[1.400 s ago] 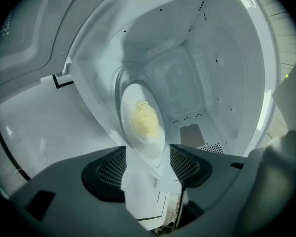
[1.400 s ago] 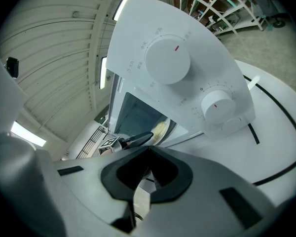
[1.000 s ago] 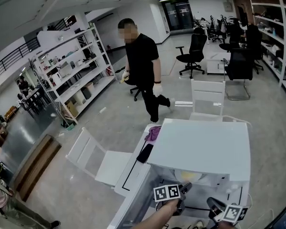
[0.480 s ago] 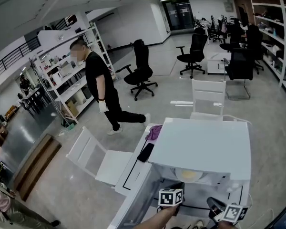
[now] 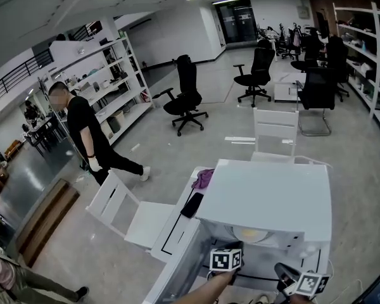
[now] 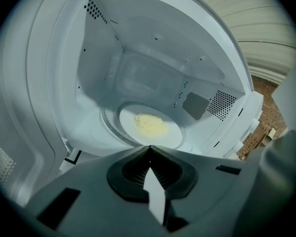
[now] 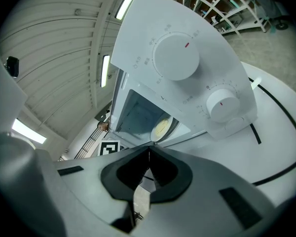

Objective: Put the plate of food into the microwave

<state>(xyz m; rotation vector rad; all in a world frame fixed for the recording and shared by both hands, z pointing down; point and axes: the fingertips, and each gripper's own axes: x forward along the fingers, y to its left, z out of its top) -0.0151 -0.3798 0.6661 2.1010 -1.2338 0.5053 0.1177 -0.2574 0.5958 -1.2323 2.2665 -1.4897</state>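
Left gripper (image 6: 149,146) has shut (nothing held); plate (image 6: 173,135) inside microwave (image 6: 138,78).

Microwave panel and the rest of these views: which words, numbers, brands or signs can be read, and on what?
No text can be read in any view.
Microwave control panel: small printed marks around the upper dial and the lower dial, too small and blurred to read.
Marker cubes: black-and-white square patterns only, no letters.

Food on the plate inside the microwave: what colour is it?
Pale yellow food on a white plate; it shows best in the left gripper view.
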